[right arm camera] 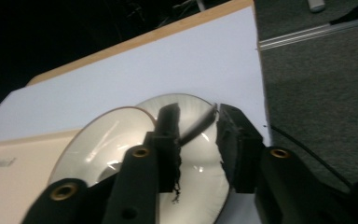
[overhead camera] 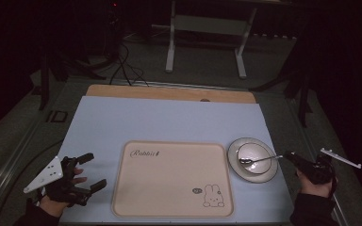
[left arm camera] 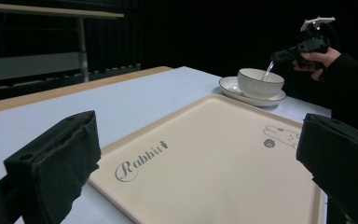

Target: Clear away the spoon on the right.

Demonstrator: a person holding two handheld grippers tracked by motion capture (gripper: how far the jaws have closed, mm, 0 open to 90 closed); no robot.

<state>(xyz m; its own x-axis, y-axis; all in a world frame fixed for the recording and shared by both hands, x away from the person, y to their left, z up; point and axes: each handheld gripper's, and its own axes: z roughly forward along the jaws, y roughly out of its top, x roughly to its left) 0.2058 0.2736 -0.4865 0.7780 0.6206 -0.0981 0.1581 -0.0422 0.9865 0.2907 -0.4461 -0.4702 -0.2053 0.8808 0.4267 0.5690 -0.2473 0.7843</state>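
A: What is seen at the left?
B: The left gripper is held wide and empty beside the tray; no work is done there.
A: And at the right?
B: The spoon lies in the bowl on the saucer; its handle is flanked by the right gripper, narrowed, not visibly clamped; the grasp seems in hand; full closure, then lifting, is called for.

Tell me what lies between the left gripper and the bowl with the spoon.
The beige Rabbit tray lies between the left gripper and the bowl on its saucer; nothing rests on it. The high view shows this.
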